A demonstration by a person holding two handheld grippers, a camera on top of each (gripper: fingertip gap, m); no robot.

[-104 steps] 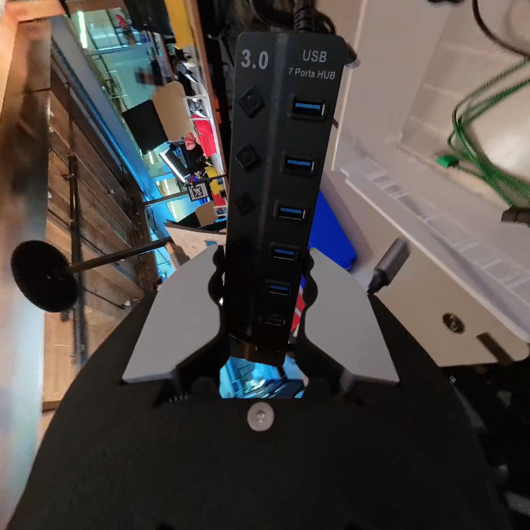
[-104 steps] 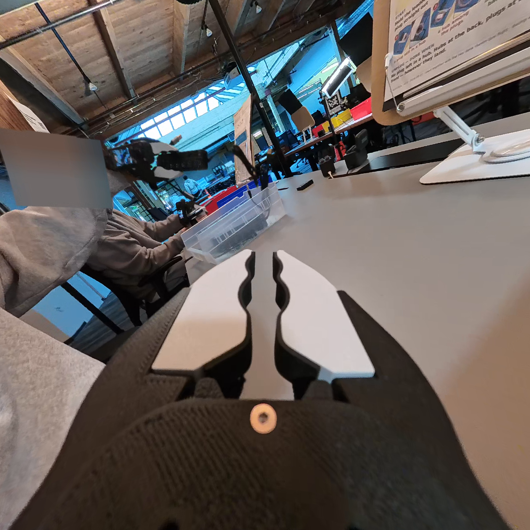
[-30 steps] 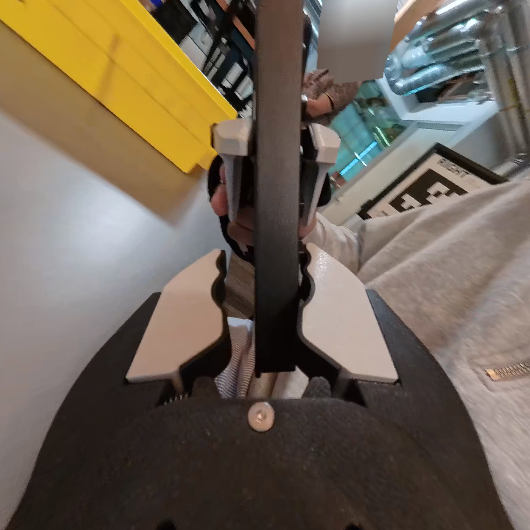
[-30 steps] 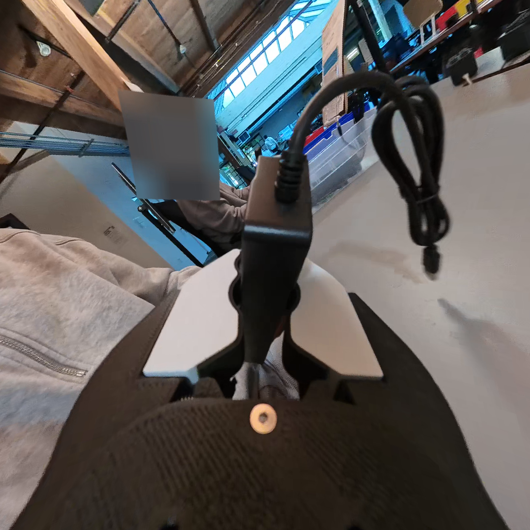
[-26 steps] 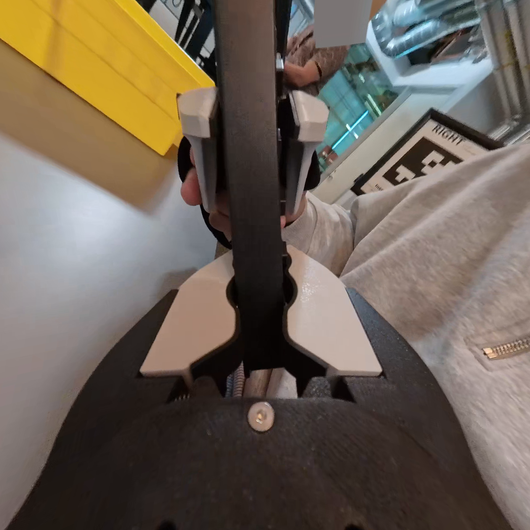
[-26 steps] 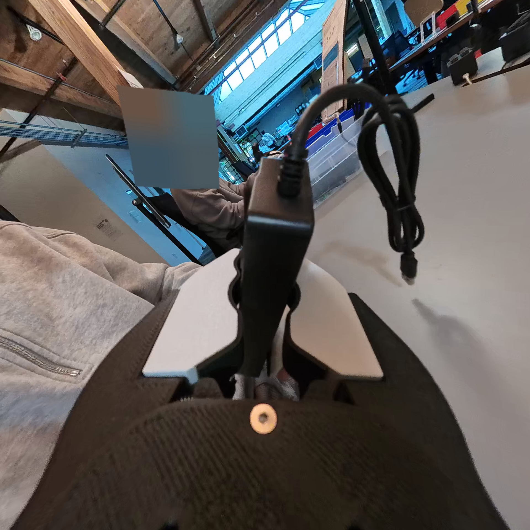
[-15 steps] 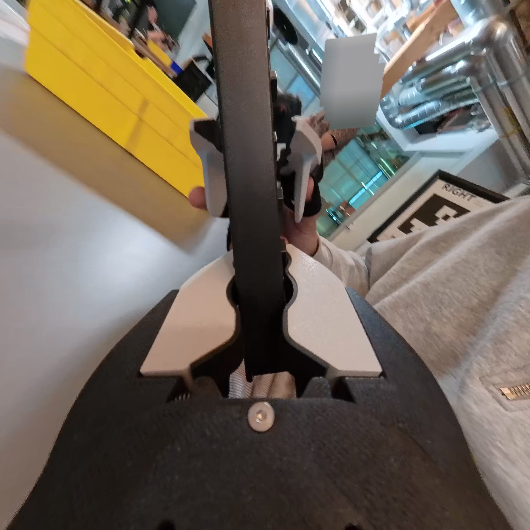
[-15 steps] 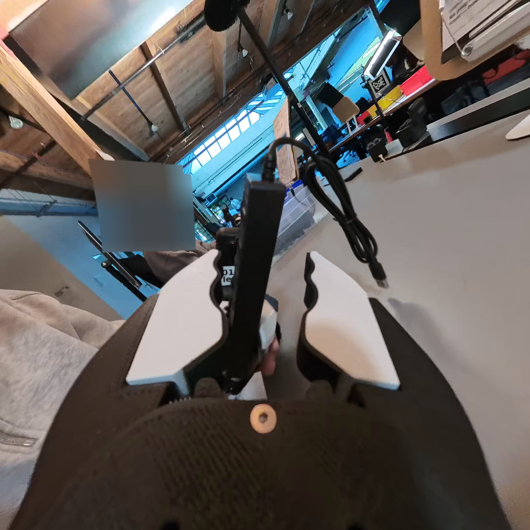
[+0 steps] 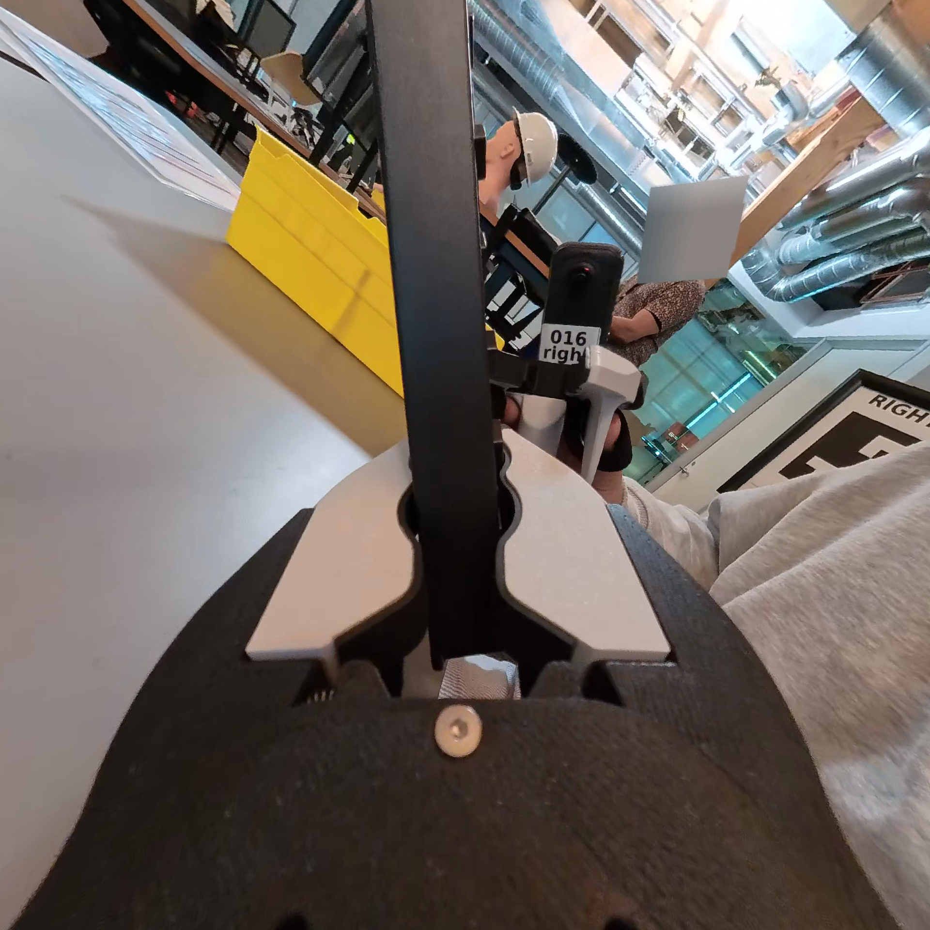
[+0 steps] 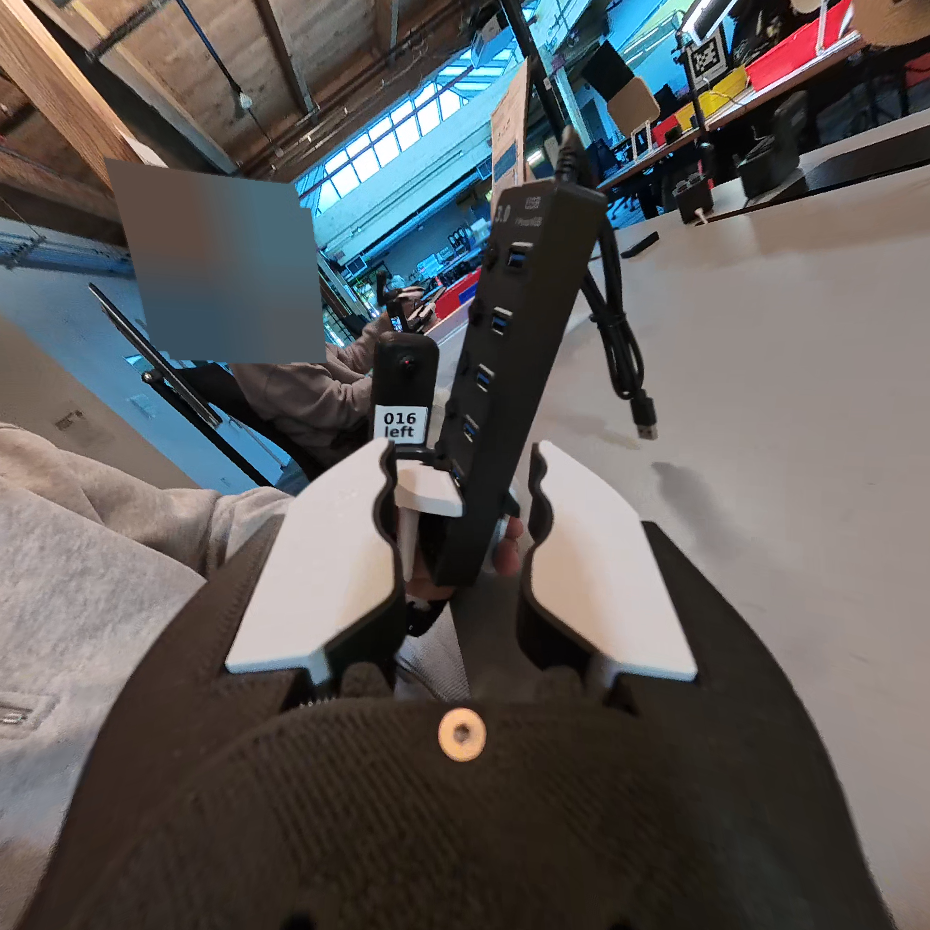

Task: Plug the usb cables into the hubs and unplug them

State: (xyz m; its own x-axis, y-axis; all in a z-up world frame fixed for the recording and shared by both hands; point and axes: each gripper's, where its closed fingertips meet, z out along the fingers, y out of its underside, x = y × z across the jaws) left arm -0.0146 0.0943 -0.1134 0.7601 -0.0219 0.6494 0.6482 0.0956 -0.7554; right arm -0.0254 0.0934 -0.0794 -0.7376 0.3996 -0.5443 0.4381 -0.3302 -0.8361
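Left wrist view shows the left gripper [image 9: 455,508] clamped on the lower end of the black USB hub [image 9: 433,282], which rises up the centre of the frame and past its top edge. A second ago the right gripper [image 10: 460,503] was the one squeezing this hub; half a second ago it was parting, and now its jaws stand wide apart in the lower centre of the right wrist view, touching nothing. The hub [image 10: 518,362] leans from centre toward the upper right there, its row of blue ports facing the camera and all empty. So the hand-over is done, I judge: the left holds the hub steady and the right is free to fetch a plug.

The hub's own cable [image 10: 616,322] hangs bundled to the right of centre, its plug [image 10: 646,428] dangling just above the pale table [image 10: 780,377].

As for writing: the hub carries white print near its top end, each gripper's camera wears a small white sticker, and a framed black-and-white marker board [image 9: 830,433] at the right edge of the left wrist view also has lettering. A yellow bin [image 9: 312,251] sits upper left there.
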